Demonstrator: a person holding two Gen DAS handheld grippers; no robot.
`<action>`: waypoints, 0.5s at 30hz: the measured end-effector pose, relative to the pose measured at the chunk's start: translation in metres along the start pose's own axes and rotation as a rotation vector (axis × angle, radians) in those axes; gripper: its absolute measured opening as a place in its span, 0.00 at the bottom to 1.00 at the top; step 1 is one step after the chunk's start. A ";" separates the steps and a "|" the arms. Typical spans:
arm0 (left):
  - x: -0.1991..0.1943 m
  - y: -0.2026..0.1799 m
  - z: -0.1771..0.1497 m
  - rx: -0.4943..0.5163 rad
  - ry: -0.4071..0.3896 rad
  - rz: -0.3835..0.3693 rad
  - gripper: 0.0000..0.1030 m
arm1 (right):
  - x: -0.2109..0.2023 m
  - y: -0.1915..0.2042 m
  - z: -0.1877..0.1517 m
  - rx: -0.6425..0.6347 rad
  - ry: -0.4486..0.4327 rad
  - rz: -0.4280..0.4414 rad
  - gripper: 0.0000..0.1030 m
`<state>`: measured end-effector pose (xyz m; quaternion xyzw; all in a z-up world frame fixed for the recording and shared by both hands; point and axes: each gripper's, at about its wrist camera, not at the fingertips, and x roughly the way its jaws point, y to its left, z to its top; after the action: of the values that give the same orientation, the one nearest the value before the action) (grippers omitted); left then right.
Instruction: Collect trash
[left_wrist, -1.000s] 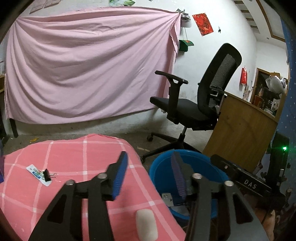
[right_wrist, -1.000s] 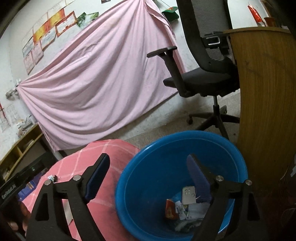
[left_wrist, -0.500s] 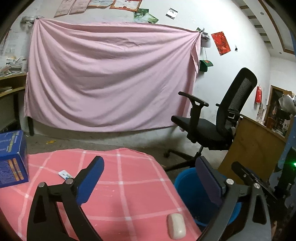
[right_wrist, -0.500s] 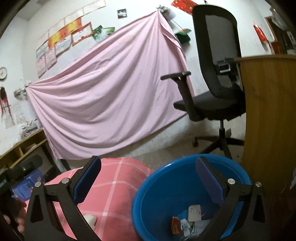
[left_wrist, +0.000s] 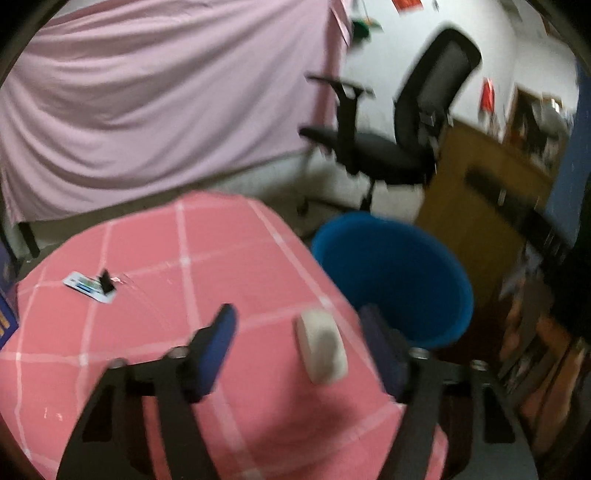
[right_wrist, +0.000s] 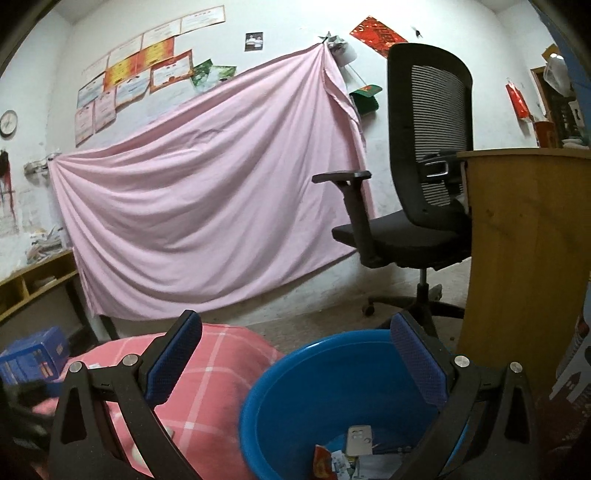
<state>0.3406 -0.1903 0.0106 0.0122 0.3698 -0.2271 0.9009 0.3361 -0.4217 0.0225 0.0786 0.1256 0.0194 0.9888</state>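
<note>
A whitish oval object (left_wrist: 321, 347) lies near the right edge of the pink checked tablecloth (left_wrist: 155, 332). My left gripper (left_wrist: 301, 341) is open and empty, its fingers on either side of that object, just above the cloth. A small card with a black binder clip (left_wrist: 92, 286) lies farther left on the cloth. A blue basin (left_wrist: 391, 273) stands beside the table; it also shows in the right wrist view (right_wrist: 295, 398), holding wrappers and a small white device (right_wrist: 358, 439). My right gripper (right_wrist: 295, 360) is open and empty above the basin's rim.
A black office chair (right_wrist: 417, 206) stands behind the basin, a wooden desk panel (right_wrist: 524, 266) to its right. A pink sheet (right_wrist: 207, 206) hangs on the back wall. A blue box (right_wrist: 33, 354) sits at the table's far left.
My left gripper has dropped and tilted down toward the cloth, bringing the whitish object between its fingers, and its jaws have narrowed. My right gripper has lifted slightly and stays open over the basin.
</note>
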 end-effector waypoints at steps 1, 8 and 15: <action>0.006 -0.005 -0.001 0.021 0.029 0.002 0.48 | -0.001 -0.002 0.000 0.002 -0.001 -0.003 1.00; 0.019 -0.017 -0.004 0.053 0.108 0.019 0.28 | -0.001 -0.017 0.001 0.023 0.031 -0.028 1.00; 0.025 -0.019 -0.003 0.040 0.120 0.029 0.24 | 0.007 -0.024 -0.008 -0.010 0.138 -0.099 1.00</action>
<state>0.3458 -0.2167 -0.0055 0.0491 0.4185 -0.2200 0.8798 0.3412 -0.4435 0.0092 0.0659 0.1971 -0.0235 0.9779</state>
